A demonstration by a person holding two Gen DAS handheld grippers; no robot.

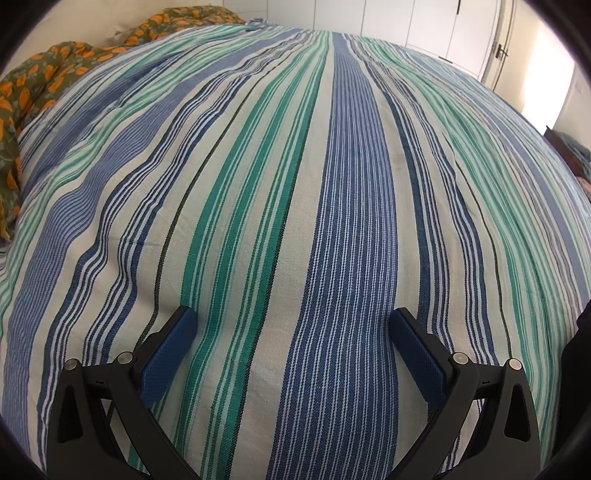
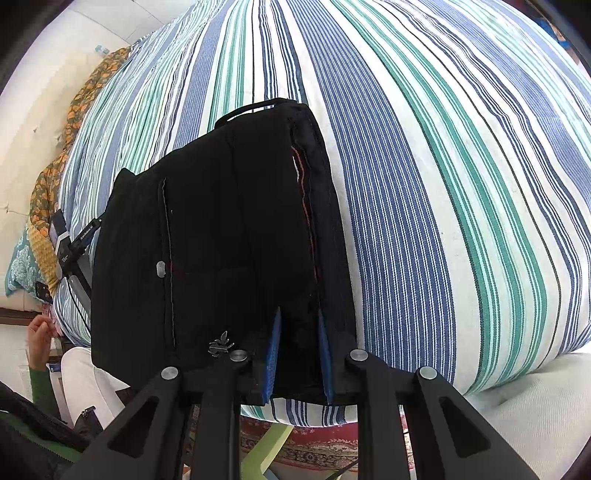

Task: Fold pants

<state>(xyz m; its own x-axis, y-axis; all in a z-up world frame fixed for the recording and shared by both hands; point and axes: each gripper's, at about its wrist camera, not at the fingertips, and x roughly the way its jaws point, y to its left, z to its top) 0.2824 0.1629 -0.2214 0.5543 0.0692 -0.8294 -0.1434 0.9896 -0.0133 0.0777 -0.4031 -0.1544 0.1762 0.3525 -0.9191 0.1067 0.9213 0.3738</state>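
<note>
left wrist: low, close over striped bedspread point(image 1: 295, 184), facing along bed toward wardrobe doors point(image 1: 424, 26)
right wrist: above bed edge, looking down
shared: bedspread, orange-patterned blanket point(image 1: 33, 81)

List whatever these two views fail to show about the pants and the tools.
- Right wrist view: the black pants are too dark to count their folded layers.
- Right wrist view: the right tool covers the pants edge it grips.
- Left wrist view: no pants; the open left tool faces only the striped bedspread.
</note>
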